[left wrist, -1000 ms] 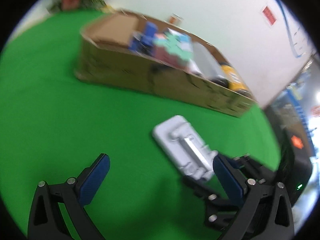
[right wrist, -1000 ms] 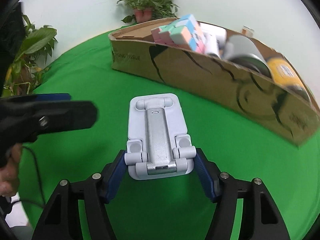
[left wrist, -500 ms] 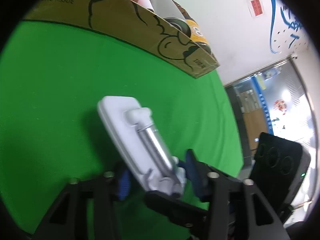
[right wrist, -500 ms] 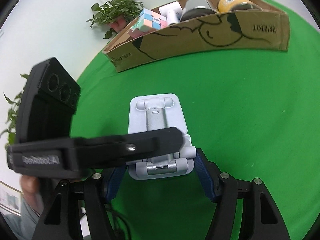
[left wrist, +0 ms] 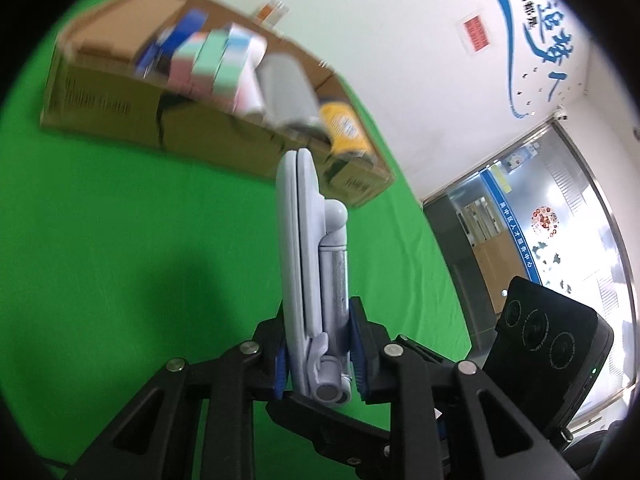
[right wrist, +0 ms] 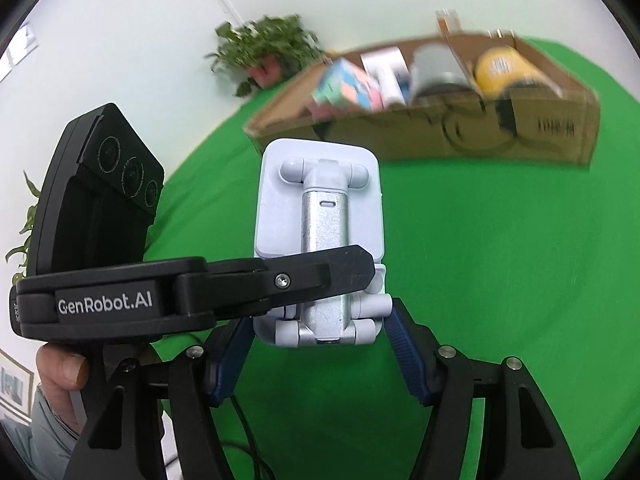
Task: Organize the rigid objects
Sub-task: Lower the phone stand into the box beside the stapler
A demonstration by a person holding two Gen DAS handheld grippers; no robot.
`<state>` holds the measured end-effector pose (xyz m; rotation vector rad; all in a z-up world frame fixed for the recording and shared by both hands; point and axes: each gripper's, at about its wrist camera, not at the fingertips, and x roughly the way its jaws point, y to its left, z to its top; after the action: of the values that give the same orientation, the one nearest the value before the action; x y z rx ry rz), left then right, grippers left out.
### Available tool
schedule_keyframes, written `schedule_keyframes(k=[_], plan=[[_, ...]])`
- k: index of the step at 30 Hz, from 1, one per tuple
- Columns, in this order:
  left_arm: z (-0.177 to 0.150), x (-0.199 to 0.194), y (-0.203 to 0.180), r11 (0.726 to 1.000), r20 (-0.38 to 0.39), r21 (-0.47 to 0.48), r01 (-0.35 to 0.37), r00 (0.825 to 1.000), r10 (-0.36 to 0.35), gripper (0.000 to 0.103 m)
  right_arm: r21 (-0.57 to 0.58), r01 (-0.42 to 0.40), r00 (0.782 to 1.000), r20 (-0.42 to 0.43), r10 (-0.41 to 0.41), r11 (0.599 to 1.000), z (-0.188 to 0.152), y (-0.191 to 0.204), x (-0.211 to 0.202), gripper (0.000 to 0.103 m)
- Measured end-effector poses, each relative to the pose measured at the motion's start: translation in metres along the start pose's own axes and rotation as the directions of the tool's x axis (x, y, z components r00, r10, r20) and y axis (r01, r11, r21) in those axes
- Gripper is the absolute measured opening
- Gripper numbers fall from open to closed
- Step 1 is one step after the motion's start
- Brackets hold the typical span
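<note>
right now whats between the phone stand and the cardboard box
Only bare green cloth lies between the phone stand and the cardboard box, shown in the right wrist view.

Green surface [right wrist: 500, 240]; potted plant [right wrist: 266, 54] upper centre against white wall; red notice [left wrist: 476, 34] and blue lettering [left wrist: 548, 36] upper right; glass doorway [left wrist: 540, 216] right.

Green cloth-covered table [left wrist: 120, 240]; open cardboard box [left wrist: 120, 112] sits on it at far side; potted plant [right wrist: 268, 52] at rear edge.
</note>
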<state>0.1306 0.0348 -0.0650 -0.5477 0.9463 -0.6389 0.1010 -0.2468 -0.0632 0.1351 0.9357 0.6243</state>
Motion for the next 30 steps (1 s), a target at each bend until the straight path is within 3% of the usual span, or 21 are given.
schedule_keyframes(k=[6, 13, 21, 26, 30], plan=[[0.033, -0.016, -0.015, 0.997, 0.065, 0.076, -0.020, 0.998, 0.015, 0.023, -0.081, 0.020, 0.997, 0.072, -0.014, 0.996, 0.032, 0.020, -0.011, 0.063], [0.071, -0.034, -0.014, 0.990, 0.122, 0.129, -0.062, 0.991, 0.046, 0.023, -0.143, 0.032, 0.995, 0.100, -0.017, 0.989, 0.076, 0.041, 0.003, 0.063], [0.133, -0.064, 0.011, 0.988, 0.169, 0.135, -0.076, 0.984, 0.052, 0.023, -0.188, 0.025, 0.994, 0.113, -0.004, 0.982, 0.155, 0.061, 0.030, 0.063], [0.180, -0.067, 0.043, 0.993, 0.154, 0.095, -0.074, 0.986, 0.059, 0.023, -0.178, 0.006, 0.998, 0.070, 0.006, 0.984, 0.209, 0.073, 0.070, 0.063], [0.214, -0.050, 0.079, 0.996, 0.071, 0.040, -0.074, 0.995, 0.071, 0.023, -0.119, -0.008, 1.000, -0.012, 0.007, 0.993, 0.241, 0.067, 0.113, 0.063]])
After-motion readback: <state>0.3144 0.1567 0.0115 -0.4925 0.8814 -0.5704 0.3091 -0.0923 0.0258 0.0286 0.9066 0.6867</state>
